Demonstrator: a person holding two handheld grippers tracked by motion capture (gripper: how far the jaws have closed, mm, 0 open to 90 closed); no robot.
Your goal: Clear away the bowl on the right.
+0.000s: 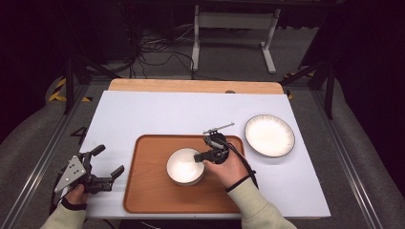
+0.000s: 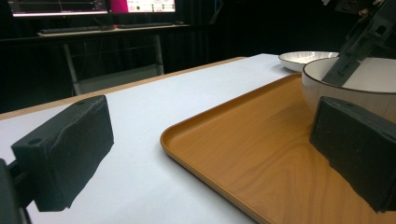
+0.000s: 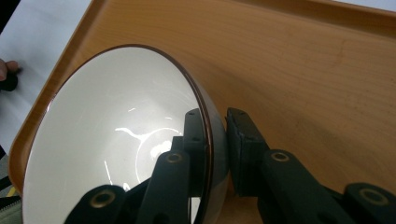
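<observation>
Bowl (image 1: 185, 165) on the tray (image 1: 153, 191), rim pinched by right claw (image 1: 204, 156).

The bowl (image 1: 185, 166) sits on the tray (image 1: 153, 191), right of centre; the plate (image 1: 269, 135) lies on the surface (image 1: 157, 114), just right of the tray.

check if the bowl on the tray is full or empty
Empty: the bowl's white inside is bare and glossy in the right gripper view, where the right tool pinches its rim over the tray.
</observation>
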